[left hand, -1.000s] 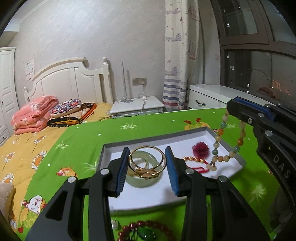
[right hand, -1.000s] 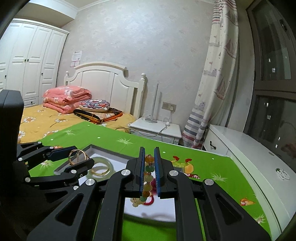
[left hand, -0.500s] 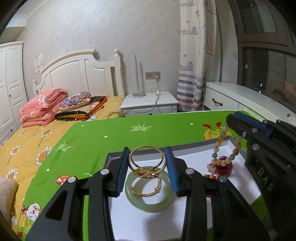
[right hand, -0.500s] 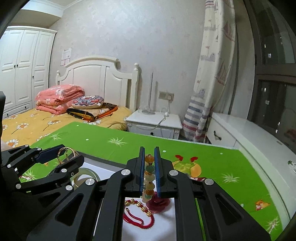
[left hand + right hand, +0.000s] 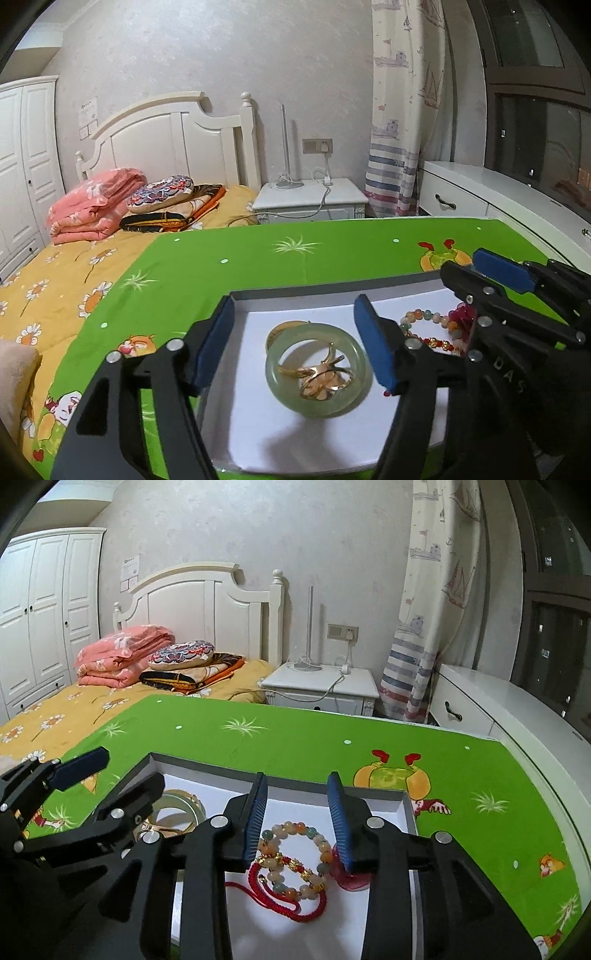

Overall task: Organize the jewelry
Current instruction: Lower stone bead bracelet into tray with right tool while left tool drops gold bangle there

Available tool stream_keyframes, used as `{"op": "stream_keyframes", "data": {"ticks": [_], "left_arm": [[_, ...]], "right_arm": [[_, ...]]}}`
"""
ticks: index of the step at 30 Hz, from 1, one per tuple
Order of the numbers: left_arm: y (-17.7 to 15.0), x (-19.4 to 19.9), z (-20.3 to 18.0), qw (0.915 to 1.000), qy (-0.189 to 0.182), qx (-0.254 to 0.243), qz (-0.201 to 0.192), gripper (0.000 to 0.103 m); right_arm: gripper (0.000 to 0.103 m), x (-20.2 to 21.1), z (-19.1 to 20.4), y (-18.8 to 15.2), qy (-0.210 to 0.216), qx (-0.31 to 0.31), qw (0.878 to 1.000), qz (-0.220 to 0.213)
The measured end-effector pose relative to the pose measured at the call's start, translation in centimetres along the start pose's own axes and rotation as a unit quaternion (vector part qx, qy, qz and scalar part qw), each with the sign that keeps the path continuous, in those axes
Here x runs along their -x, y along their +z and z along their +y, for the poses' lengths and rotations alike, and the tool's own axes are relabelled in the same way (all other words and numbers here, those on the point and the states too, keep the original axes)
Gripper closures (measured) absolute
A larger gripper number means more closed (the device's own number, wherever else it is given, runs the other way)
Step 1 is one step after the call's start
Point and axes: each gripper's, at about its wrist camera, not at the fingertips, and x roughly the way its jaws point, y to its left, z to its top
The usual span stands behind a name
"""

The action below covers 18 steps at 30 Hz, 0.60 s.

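A shallow grey-rimmed tray with a white floor (image 5: 332, 287) (image 5: 295, 779) lies on the green cloth. In the left wrist view, my left gripper (image 5: 295, 343) is open above a pale green jade bangle (image 5: 275, 363) with gold bangles (image 5: 325, 376) lying in it. In the right wrist view, my right gripper (image 5: 297, 812) is open over a multicoloured bead bracelet (image 5: 321, 843), a red cord bracelet with gold beads (image 5: 291, 914) and a dark red flower piece (image 5: 351, 880). Both grippers are empty. The right gripper shows in the left wrist view (image 5: 487, 273).
The green cartoon-print cloth (image 5: 295, 734) covers the table. A bed with folded bedding (image 5: 92, 210) stands at the left. A white nightstand (image 5: 314, 199) and a striped curtain (image 5: 399, 147) are behind. A white cabinet (image 5: 480, 701) runs along the right.
Both grippers opened. The gold bangles dropped from the left gripper into the jade bangle. The bead bracelet dropped from the right gripper onto the tray floor.
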Motion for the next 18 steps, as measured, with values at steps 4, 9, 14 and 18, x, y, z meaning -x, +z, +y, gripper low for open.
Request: {"op": "stream_keyframes", "data": {"ticks": [4,9,14,18], "left_arm": [[-0.4,1.3,0.4,0.9999,0.012,0.001,-0.009,0.023],[-1.6,3.6,0.8,0.9994,0.028,-0.01,-0.017,0.015],[-3.6,6.9,1.7,0.9988,0.033,-0.023,-0.028,0.01],[-5.3,9.2,3.1,0.9991,0.024,-0.021,-0.029,0.009]], "right_arm": [[0.07,0.9,-0.3,-0.3,0.003,-0.01,1.0,0.001],[0.063,3.5,-0.2,-1.3,0.008,-0.009,1.0,-0.006],[0.06,6.2,0.4,-3.0,0.014,0.008,1.0,-0.007],[0.054,8.3,1.4,-4.8,0.025,0.014,1.0,-0.003]]}}
